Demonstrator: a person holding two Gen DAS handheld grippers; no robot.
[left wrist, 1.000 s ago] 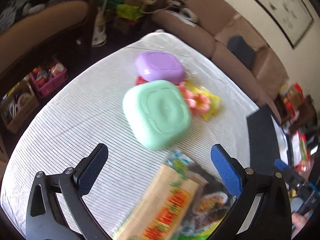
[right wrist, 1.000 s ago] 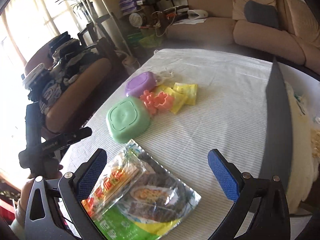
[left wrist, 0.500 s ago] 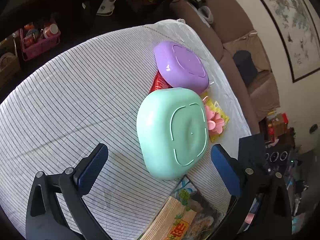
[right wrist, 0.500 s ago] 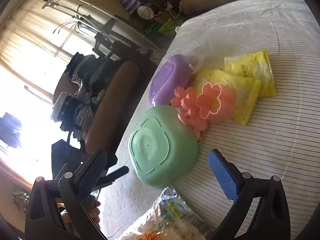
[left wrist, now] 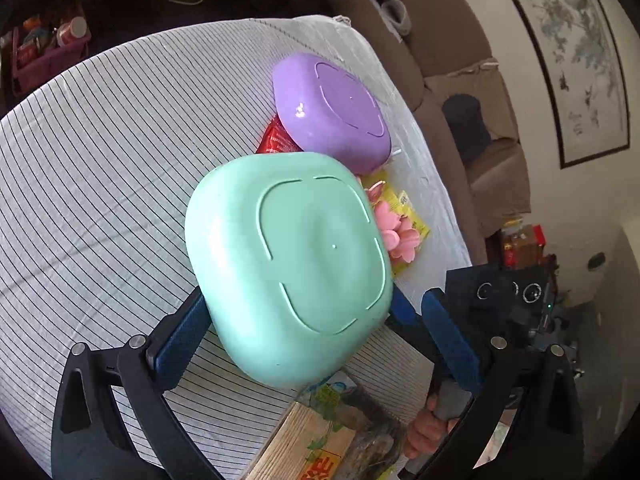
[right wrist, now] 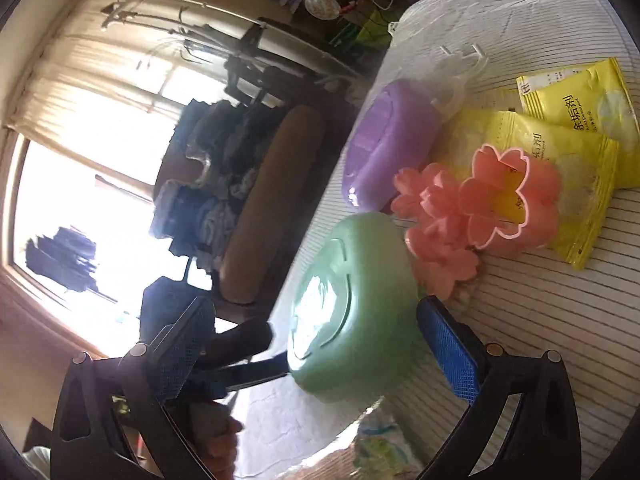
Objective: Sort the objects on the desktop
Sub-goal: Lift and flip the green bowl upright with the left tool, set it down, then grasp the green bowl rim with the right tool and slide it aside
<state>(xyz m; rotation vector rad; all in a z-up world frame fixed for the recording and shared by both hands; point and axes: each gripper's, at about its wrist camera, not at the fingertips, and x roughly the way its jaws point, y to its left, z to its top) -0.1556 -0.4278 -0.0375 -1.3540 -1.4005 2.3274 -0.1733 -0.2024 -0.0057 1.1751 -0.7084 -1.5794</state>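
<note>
An upturned mint-green bowl (left wrist: 292, 264) lies on the striped tablecloth (left wrist: 100, 168), between the open fingers of my left gripper (left wrist: 316, 332). It also shows in the right wrist view (right wrist: 352, 312), between the open fingers of my right gripper (right wrist: 320, 344). An upturned purple bowl (left wrist: 332, 110) lies beyond it, partly over a red packet (left wrist: 276, 140). Pink flower-shaped cups (right wrist: 480, 208) rest on yellow sachets (right wrist: 580, 128) beside the bowls. A printed food bag (left wrist: 336, 436) lies near the table's front.
A brown sofa (left wrist: 460, 60) runs along the table's far side. A chair piled with clothes (right wrist: 224, 168) stands by the bright window. A pink basket of small items (left wrist: 44, 48) sits on the floor at the left.
Both grippers have moved in toward the green bowl, which now sits between the fingers of each. The food bag has dropped to the bottom of both views.
</note>
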